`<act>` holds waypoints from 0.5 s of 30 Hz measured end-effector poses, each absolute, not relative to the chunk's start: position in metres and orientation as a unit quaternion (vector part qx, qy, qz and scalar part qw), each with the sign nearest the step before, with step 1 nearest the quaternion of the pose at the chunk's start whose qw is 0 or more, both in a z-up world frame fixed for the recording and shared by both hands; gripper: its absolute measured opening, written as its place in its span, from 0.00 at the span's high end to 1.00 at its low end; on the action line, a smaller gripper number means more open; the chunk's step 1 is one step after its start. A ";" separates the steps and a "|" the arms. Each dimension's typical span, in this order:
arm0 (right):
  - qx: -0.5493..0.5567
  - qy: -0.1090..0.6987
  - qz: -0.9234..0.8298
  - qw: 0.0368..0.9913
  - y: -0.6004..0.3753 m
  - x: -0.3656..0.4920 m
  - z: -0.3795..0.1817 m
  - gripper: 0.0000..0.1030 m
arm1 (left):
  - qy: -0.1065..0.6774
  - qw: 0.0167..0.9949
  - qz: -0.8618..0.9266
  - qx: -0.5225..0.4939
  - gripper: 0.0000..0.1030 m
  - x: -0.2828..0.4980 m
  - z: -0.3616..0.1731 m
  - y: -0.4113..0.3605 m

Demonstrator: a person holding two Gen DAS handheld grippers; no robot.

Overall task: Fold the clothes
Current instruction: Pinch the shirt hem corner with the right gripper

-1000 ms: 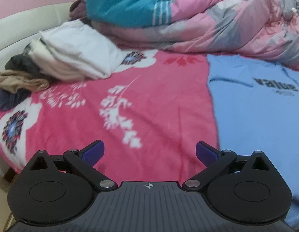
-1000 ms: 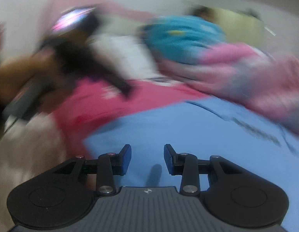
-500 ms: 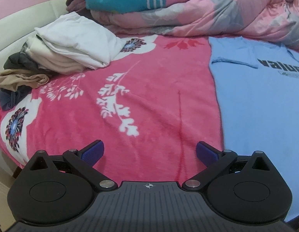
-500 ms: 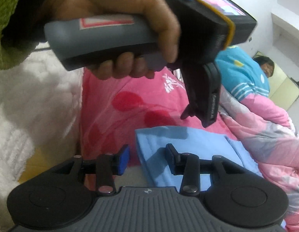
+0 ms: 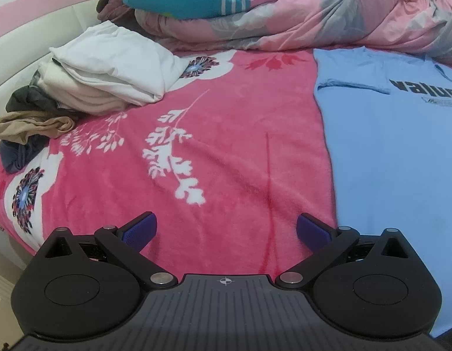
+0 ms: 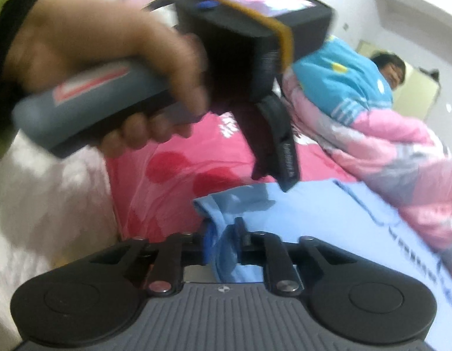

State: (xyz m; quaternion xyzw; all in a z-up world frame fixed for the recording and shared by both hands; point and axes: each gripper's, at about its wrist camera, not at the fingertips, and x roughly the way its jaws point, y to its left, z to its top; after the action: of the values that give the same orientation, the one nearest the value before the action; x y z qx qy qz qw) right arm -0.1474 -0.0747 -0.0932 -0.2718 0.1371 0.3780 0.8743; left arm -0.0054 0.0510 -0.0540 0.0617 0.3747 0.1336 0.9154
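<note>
**Item: light-blue T-shirt** (image 6: 328,219), black "value" print, lying flat on bed w/ pink floral blanket (image 5: 226,146). Near corner/hem is bunching up between the jaws of the R gripper (image 6: 223,242).

**R gripper:** a sec ago its jaws were standing apart over flat blue fabric w/ nothing in them; now they are closing on a raised fold of the shirt's near edge, cloth sitting between the pads and pinching up into a ridge. Reads as the grasp that begins the fold.

**L gripper** (image 5: 226,231): jaws spread wide, nothing between them; pink blanket is lying directly ahead, shirt's side edge running off to the jaws' right, not touching. Its view is showing slightly less headboard vs. a sec ago, otherwise much the same. In R wrist view, the L tool, held in a hand (image 6: 108,67), is hovering above and beyond the R jaws, over the shirt's edge.

**Other stock:** pile of white and beige clothes (image 5: 108,67) far ahead-left of L jaws; pink/grey quilt (image 5: 328,14) beyond the shirt, a person lying under it.

**Status:** fold is just starting; one corner is being secured, the other still ungrasped. Prob. L jaws are needing a matching hold before any lift.
</note>
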 end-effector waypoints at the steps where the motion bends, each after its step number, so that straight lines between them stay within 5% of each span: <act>1: -0.255 0.144 0.378 0.878 -0.078 -0.144 -0.090 0.94 | 0.375 0.915 0.134 0.063 0.00 -0.005 -0.054 0.051; 15: -0.151 0.173 0.383 0.895 -0.103 -0.139 -0.079 0.95 | 0.386 0.909 0.139 0.073 0.00 -0.001 -0.052 0.047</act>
State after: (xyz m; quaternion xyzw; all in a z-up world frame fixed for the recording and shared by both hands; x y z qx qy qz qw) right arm -0.1388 -0.1027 -0.0790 -0.1509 0.1730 0.3834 0.8946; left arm -0.0006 0.0473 -0.0520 0.0734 0.3856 0.1388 0.9092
